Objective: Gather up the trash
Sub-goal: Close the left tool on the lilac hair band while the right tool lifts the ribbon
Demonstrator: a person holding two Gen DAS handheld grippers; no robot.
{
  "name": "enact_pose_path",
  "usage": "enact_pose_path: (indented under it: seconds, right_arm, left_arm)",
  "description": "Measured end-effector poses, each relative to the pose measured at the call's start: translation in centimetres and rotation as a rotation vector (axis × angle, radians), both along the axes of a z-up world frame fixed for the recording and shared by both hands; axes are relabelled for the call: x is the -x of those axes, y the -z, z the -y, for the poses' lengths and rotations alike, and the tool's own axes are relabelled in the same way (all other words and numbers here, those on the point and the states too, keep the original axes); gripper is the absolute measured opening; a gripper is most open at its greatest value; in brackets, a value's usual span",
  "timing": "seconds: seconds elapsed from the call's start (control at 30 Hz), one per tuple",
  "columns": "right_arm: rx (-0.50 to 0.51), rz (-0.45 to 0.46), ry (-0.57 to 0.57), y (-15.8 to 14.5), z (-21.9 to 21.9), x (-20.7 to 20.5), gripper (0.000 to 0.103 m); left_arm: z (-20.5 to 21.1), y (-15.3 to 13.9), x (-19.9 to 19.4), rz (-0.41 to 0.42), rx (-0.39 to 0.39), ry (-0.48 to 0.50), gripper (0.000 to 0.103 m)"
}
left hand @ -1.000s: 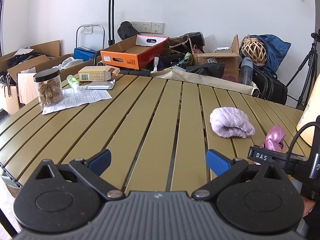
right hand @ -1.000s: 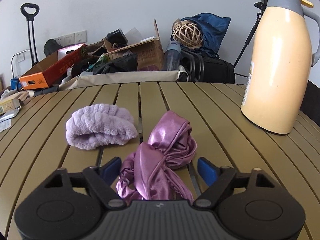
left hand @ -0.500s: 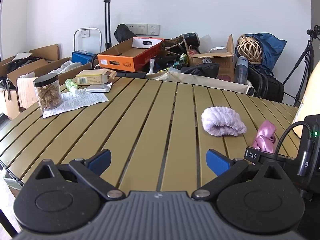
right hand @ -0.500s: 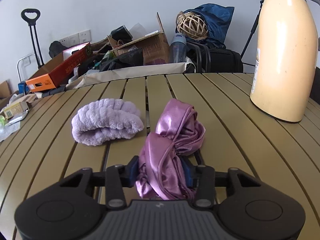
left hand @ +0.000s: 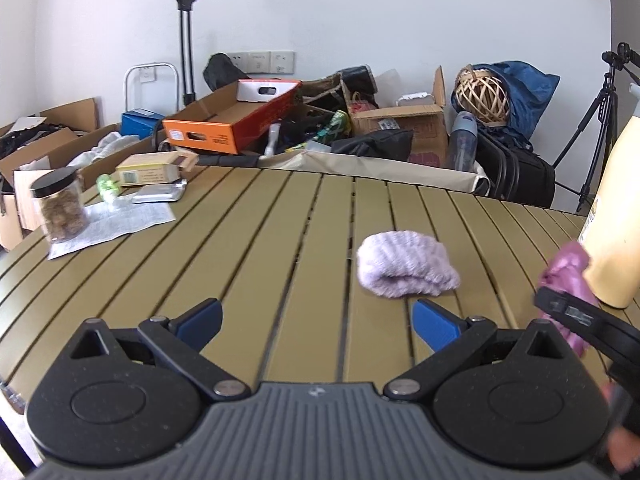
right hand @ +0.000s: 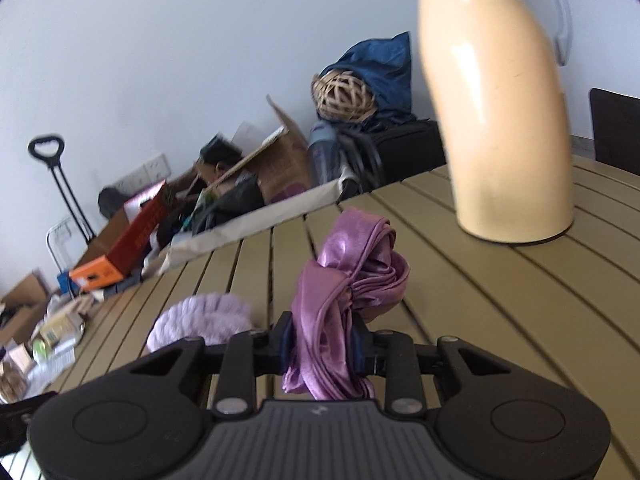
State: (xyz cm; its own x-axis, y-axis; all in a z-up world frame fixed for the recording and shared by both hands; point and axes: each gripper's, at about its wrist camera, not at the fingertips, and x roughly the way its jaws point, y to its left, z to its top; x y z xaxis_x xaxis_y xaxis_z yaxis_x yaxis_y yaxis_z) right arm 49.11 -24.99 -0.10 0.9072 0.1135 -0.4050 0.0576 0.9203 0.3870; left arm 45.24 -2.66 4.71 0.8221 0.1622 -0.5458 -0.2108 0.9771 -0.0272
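Right gripper (right hand: 322,342) jaws are closing, pads pinching the purple satin cloth (right hand: 348,280) bunched between them, above the table (right hand: 500,300).

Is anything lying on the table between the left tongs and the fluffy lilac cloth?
Nothing visible. The left tongs stand open over bare slats of the table, and the fluffy lilac cloth lies just beyond the right-hand pad with no object between. The right tongs are closing on the shiny purple cloth, off to the side.
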Motion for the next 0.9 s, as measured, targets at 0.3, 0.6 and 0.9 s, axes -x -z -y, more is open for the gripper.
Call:
enact_pose_path:
  seconds: [0.3,0.6,0.9]
  right_arm:
    - [-0.079,0.046,0.135,-0.2,7.2,1.1,0.027]
    - [-0.13,0.052,0.238,0.9,12.4,1.5,0.027]
    - [-0.144,0.055,0.244,1.5,13.0,1.3,0.027]
  left_arm:
    - [3.4,0.4,-7.2,-0.032,-0.026,0.003,0.103]
    - [5.7,3.3,-14.2,-0.124,-0.053,-0.027,0.103]
    - [6.9,5.8,-17.4,-0.198,-0.054,-0.024,0.101]
